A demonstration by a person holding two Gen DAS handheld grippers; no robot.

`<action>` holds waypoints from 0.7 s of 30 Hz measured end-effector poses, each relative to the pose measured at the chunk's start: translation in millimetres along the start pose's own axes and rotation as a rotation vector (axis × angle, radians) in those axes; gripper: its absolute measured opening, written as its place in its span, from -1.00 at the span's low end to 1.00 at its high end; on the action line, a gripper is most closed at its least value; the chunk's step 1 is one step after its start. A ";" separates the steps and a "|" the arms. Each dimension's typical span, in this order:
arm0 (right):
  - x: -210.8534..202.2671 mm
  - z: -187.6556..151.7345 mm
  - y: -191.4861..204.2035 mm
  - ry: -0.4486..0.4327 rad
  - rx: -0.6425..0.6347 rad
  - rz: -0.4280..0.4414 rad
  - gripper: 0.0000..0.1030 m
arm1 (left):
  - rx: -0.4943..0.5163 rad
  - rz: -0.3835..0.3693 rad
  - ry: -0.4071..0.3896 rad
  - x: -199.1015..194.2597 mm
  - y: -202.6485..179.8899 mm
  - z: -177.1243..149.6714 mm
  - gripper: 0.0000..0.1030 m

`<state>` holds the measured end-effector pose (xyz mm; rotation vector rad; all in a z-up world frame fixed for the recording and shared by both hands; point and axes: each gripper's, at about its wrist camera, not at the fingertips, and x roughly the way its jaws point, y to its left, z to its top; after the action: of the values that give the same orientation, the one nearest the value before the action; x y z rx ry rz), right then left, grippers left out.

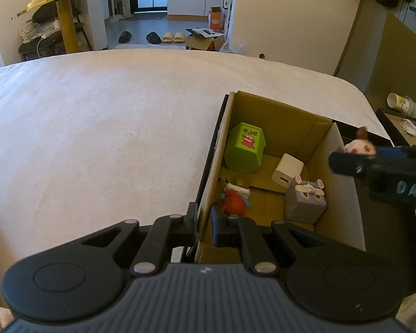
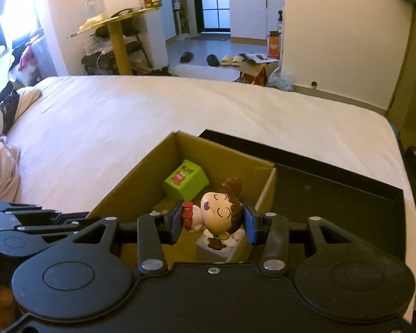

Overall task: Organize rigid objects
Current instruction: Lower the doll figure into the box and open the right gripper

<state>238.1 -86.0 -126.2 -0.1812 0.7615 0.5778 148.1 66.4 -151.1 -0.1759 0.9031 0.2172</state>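
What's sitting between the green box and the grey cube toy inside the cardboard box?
The white charger block lies between the green box and the grey cube toy, seen in the left wrist view.

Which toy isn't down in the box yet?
The brown-haired doll. The right gripper holds it above the cardboard box; the green toy, red toy and grey toy sit inside.

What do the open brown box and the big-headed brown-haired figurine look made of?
Open brown box: corrugated cardboard, matte, with creased flaps and raw edges. Big-headed brown-haired figurine: probably hard moulded plastic or vinyl, with a smooth painted surface.
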 end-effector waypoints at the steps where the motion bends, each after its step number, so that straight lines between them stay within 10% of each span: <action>1: 1.8 -0.7 2.7 0.007 -0.005 0.004 -0.17 | -0.001 -0.001 0.000 0.0 0.4 0.0 -0.83; 21: 39.9 -1.6 34.3 0.115 -0.120 0.021 -0.16 | -0.006 -0.011 0.000 1.6 2.4 0.8 -0.82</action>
<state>241.2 -41.0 -153.4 -0.3195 0.8412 0.6379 149.0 69.1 -152.1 -0.1864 0.9017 0.2102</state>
